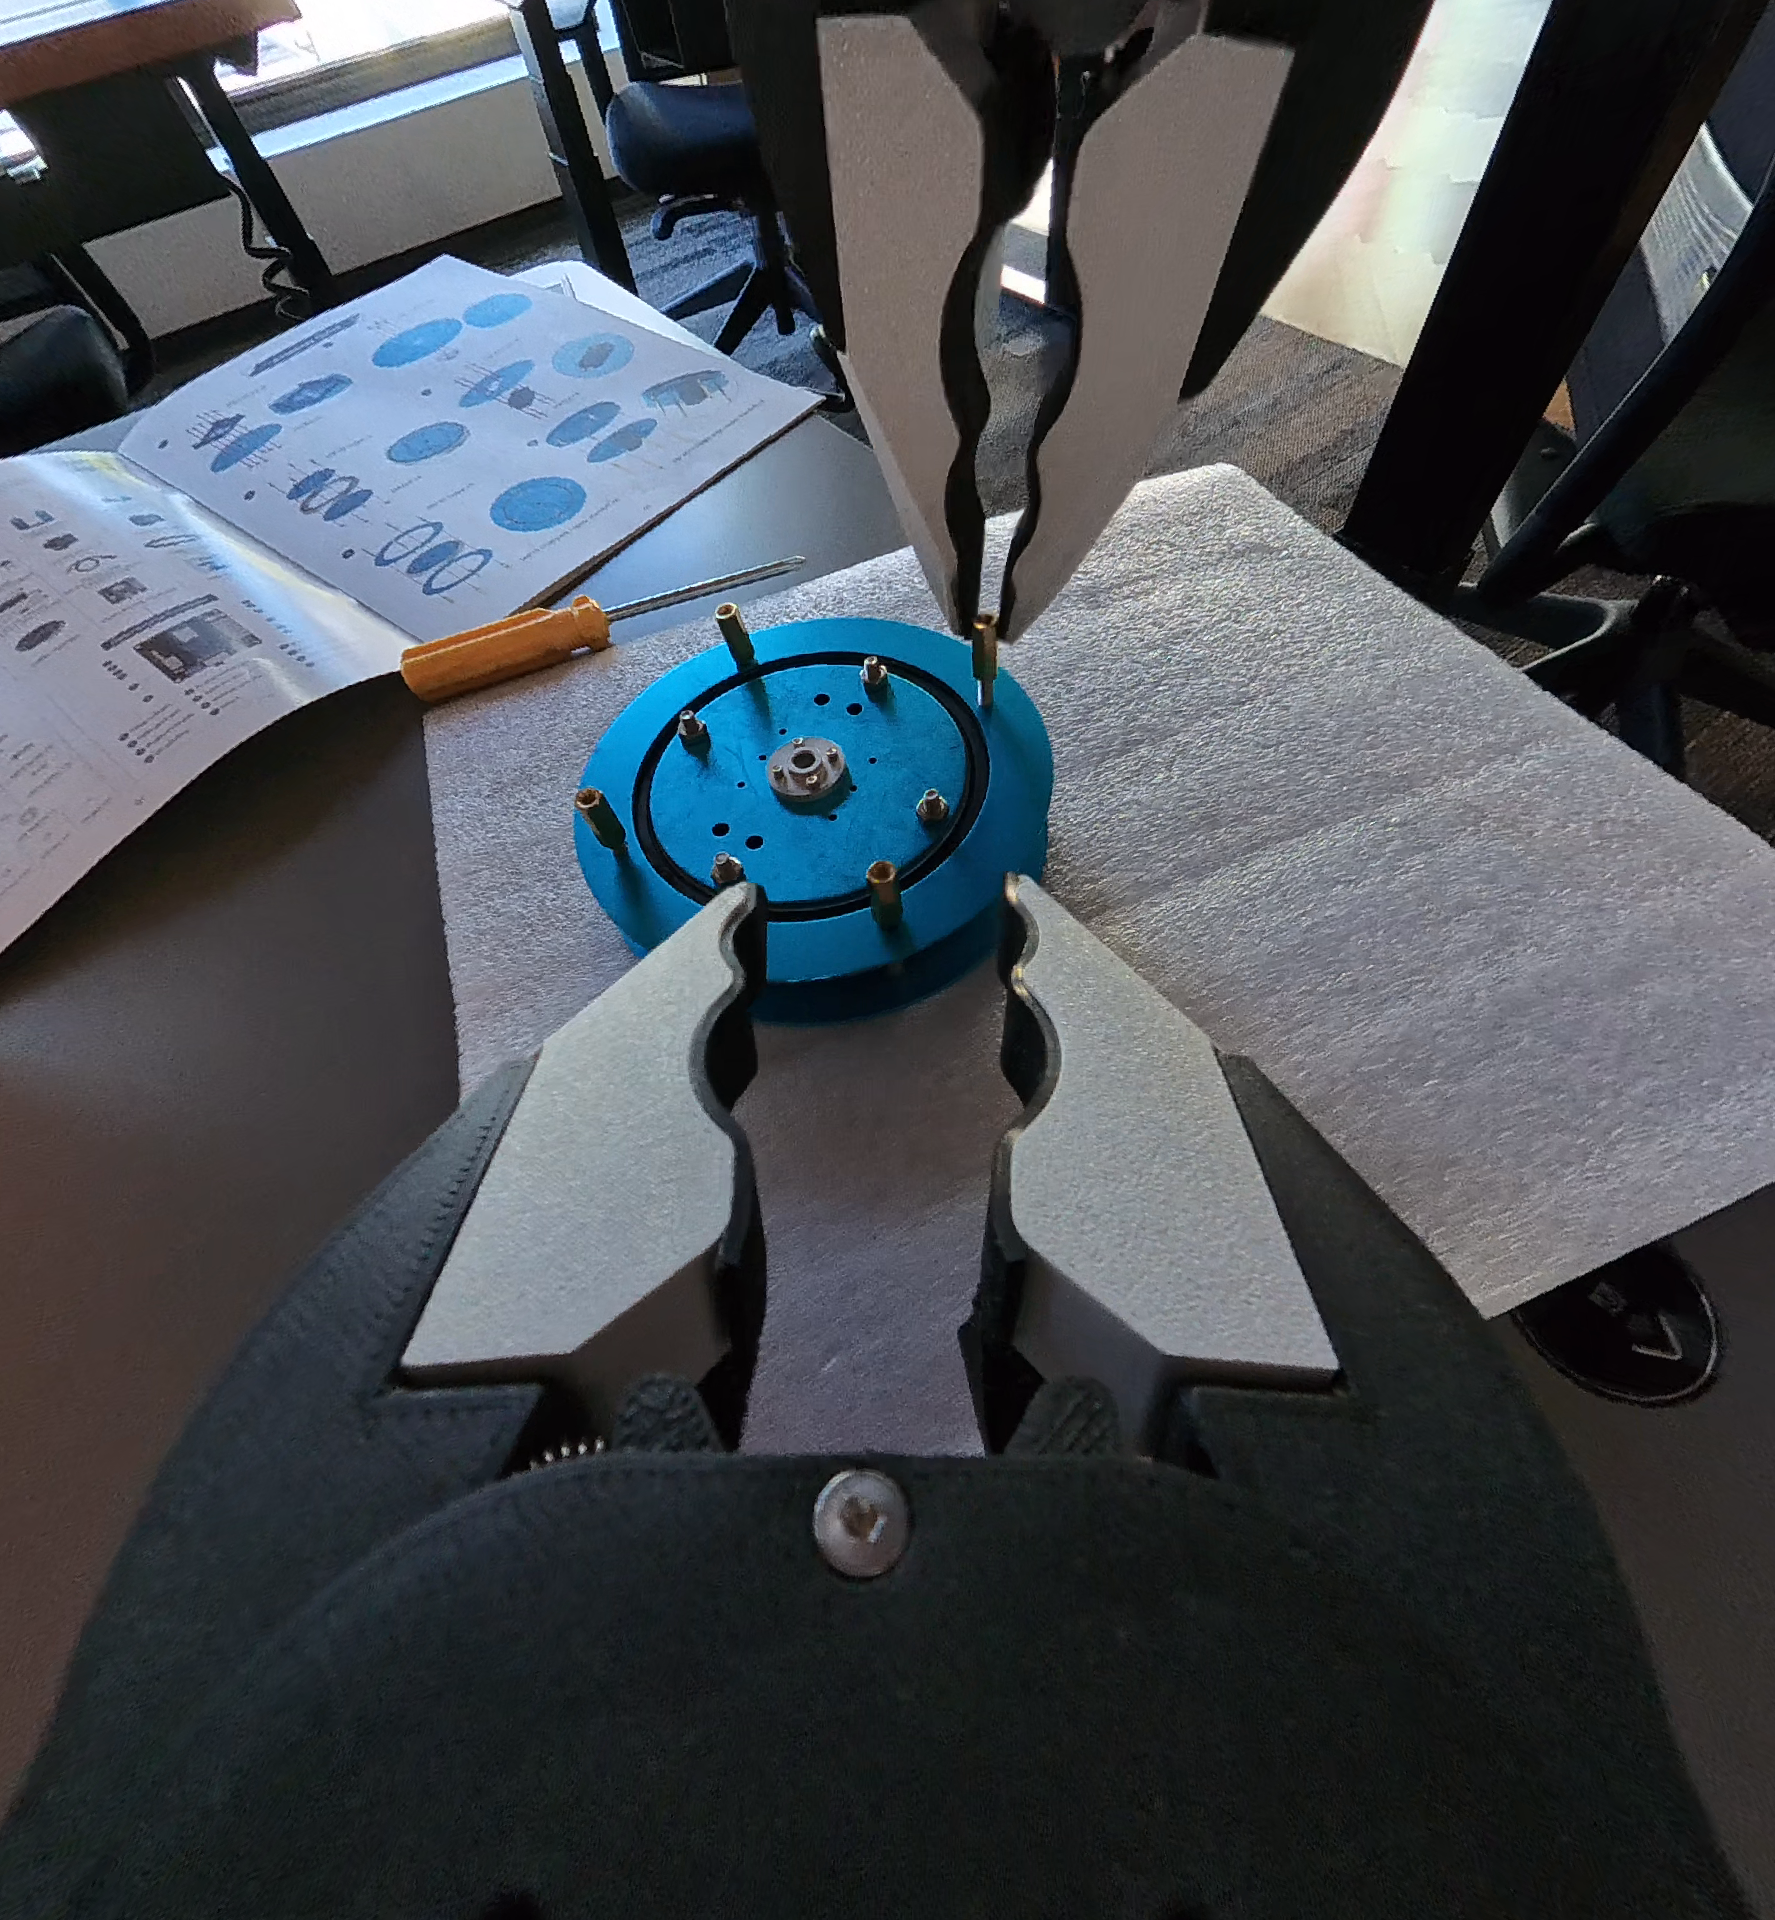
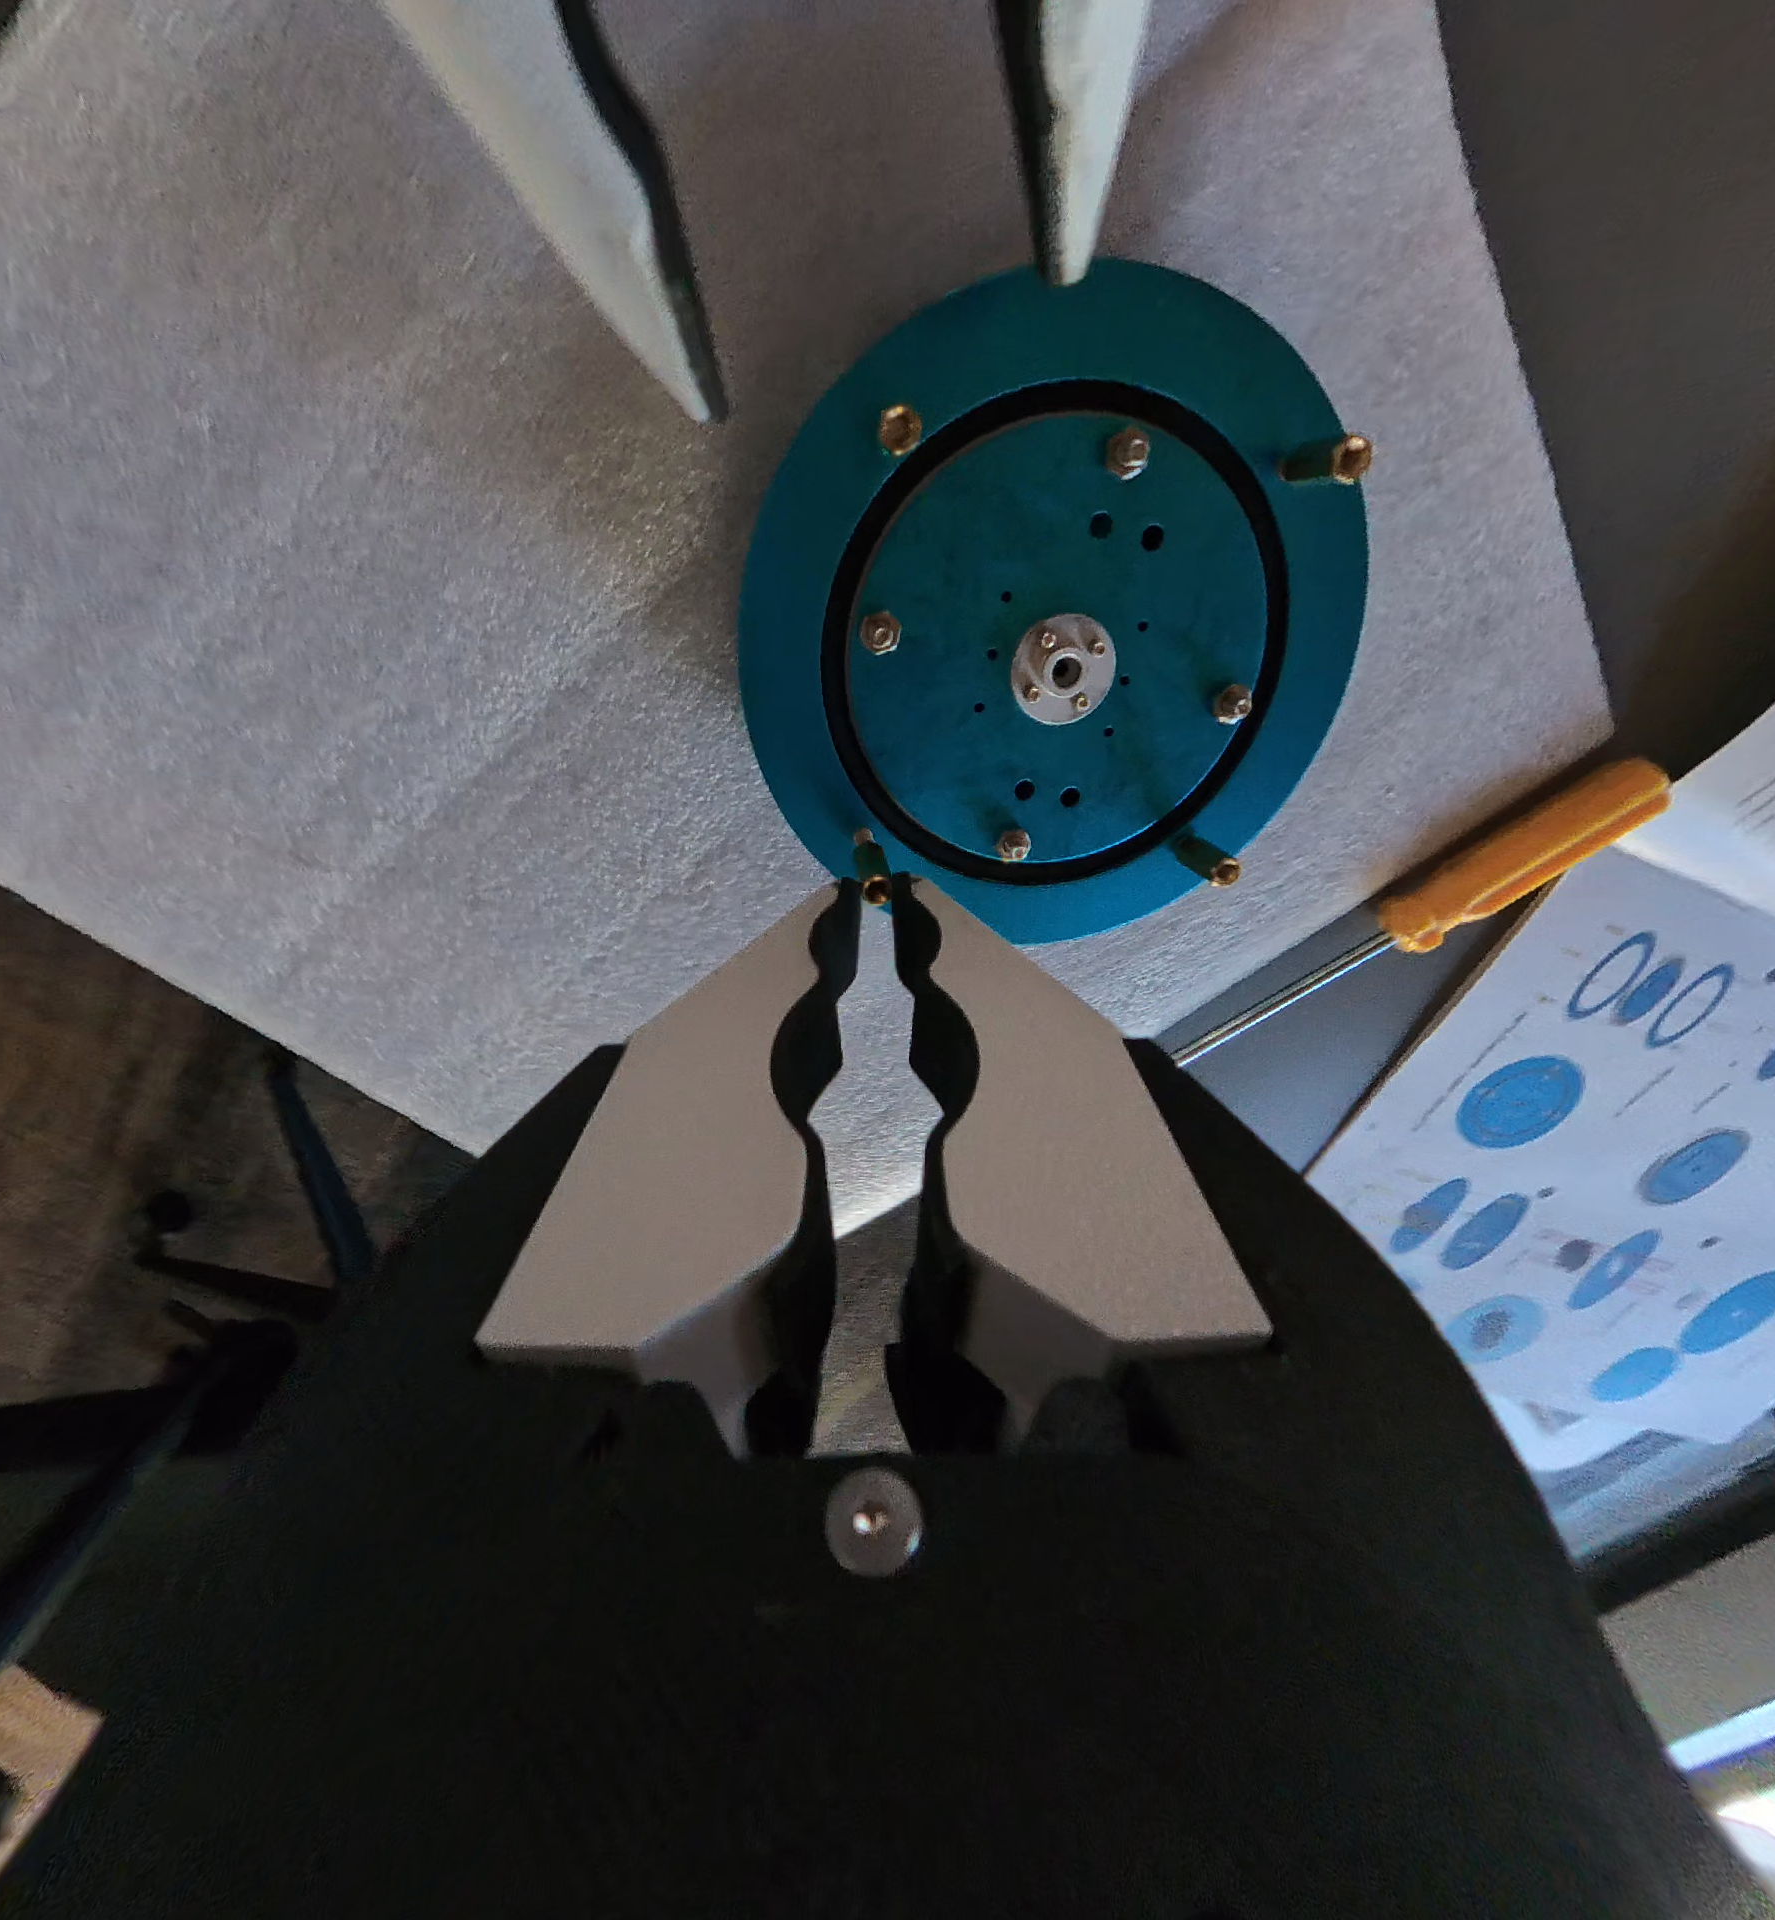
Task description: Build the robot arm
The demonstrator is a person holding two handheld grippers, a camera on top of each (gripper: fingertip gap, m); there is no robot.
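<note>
The right gripper [image 1: 982, 621] comes down steeply from 12 o'clock in the left wrist view. Its fingers are drawn almost together and clamped on the top of a brass standoff [image 1: 985, 655]. That standoff stands upright at about 1 o'clock on the rim of the blue disc [image 1: 841, 821], with its thin lower end meeting the disc face. Whether it is seated in a hole cannot be told. Three more standoffs rise from the rim at roughly 11, 9 and 6 o'clock. Inside them lie a black ring [image 1: 640, 800], four small nuts and a silver hub [image 1: 798, 774] at the centre. The left gripper [image 1: 881, 891] reaches in low and nearly level from 6 o'clock. Its fingers are spread wide and empty, with the tips at either side of the disc's near edge; contact with the disc cannot be judged. The disc rests on a white foam sheet [image 1: 1330, 831] on the bench [image 1: 187, 1143]. At 10 o'clock from the disc lies a yellow-handled screwdriver [image 1: 504, 655], and beyond it an open booklet [image 1: 363, 468] of diagrams.
</note>
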